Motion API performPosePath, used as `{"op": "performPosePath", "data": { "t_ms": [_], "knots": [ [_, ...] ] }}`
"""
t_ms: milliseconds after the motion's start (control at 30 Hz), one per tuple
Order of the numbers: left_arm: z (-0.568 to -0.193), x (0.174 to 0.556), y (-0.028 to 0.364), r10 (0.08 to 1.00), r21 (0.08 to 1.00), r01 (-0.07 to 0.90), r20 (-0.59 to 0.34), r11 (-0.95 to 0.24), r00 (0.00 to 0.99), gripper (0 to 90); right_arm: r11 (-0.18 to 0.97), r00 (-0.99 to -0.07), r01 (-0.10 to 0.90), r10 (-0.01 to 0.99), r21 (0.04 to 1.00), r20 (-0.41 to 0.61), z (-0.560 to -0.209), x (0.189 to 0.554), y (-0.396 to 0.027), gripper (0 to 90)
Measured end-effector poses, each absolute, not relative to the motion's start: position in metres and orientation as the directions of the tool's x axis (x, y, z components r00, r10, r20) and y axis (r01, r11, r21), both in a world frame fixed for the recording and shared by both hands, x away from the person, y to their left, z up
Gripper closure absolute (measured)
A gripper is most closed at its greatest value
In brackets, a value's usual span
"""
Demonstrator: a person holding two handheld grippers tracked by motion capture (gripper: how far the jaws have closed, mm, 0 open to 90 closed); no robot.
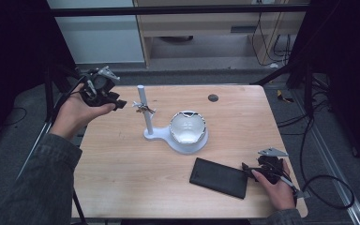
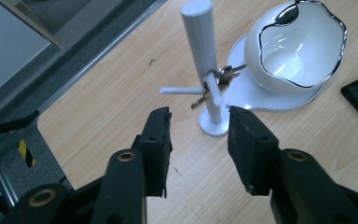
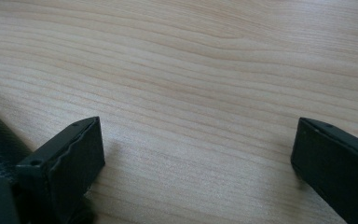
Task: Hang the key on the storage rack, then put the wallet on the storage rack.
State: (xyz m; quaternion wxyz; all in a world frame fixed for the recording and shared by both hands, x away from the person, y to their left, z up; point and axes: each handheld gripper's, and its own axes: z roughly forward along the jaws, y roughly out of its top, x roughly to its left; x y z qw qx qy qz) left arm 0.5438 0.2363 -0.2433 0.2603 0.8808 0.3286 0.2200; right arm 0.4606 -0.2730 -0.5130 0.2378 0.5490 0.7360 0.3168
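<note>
The left tool [image 1: 104, 89] hung above the wooden surface's [image 1: 122, 168] far-left corner, jaws moderately parted and empty, aimed at the upright white post [image 2: 203, 56] where keys [image 2: 219, 81] hung; the right tool [image 1: 255, 169] rested wide open, empty, beside the flat black case [image 1: 219, 177].

White stand [image 1: 146, 112] mid-table [image 1: 122, 164], obstacle.

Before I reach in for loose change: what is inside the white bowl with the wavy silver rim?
The white bowl with the wavy silver rim looks empty in the left gripper view: glossy white inner wall with reflections. Its near wall hides the very bottom. The bunch of keys hangs outside, on the white post.
</note>
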Motion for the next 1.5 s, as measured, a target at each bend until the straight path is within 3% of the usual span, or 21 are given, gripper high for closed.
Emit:
{"op": "performPosePath", "data": {
  "t_ms": [200, 300, 367, 600, 900, 1167, 1300, 1500],
  "knots": [
    [-0.276, 0.518, 0.244, 0.694, 0.635, 0.437, 0.226, -0.638, 0.684, 29.1, 0.193, -0.283, 0.658, 0.959, 0.728, 0.001, -0.513, 0.461, -0.273, 2.8],
    [-0.300, 0.505, 0.244, 0.693, 0.653, 0.427, 0.215, -0.625, 0.688, 23.9, 0.194, -0.284, 0.657, 0.959, 0.728, 0.001, -0.513, 0.461, -0.273, 2.8],
    [-0.315, 0.499, 0.241, 0.692, 0.654, 0.434, 0.194, -0.620, 0.696, 15.5, 0.192, -0.283, 0.657, 0.959, 0.729, 0.002, -0.513, 0.461, -0.273, 2.9],
    [-0.365, 0.485, 0.222, 0.647, 0.685, 0.399, 0.138, -0.609, 0.750, 7.2, 0.184, -0.281, 0.656, 0.960, 0.732, 0.011, -0.511, 0.458, -0.274, 5.7],
    [-0.426, 0.486, 0.179, 0.608, 0.689, 0.411, 0.056, -0.598, 0.792, 6.8, 0.190, -0.276, 0.626, 0.961, 0.756, -0.013, -0.504, 0.449, -0.274, 8.1],
    [-0.447, 0.468, 0.150, 0.570, 0.688, 0.367, 0.081, -0.626, 0.818, 9.8, 0.208, -0.301, 0.611, 0.953, 0.764, -0.019, -0.501, 0.446, -0.271, 7.2],
    [-0.456, 0.456, 0.136, 0.552, 0.706, 0.361, 0.052, -0.610, 0.832, 9.8, 0.224, -0.328, 0.597, 0.945, 0.770, -0.021, -0.499, 0.443, -0.267, 7.9],
    [-0.465, 0.447, 0.123, 0.513, 0.690, 0.335, 0.061, -0.642, 0.856, 17.2, 0.241, -0.347, 0.574, 0.937, 0.782, -0.034, -0.495, 0.437, -0.264, 17.4]
  ]
}}
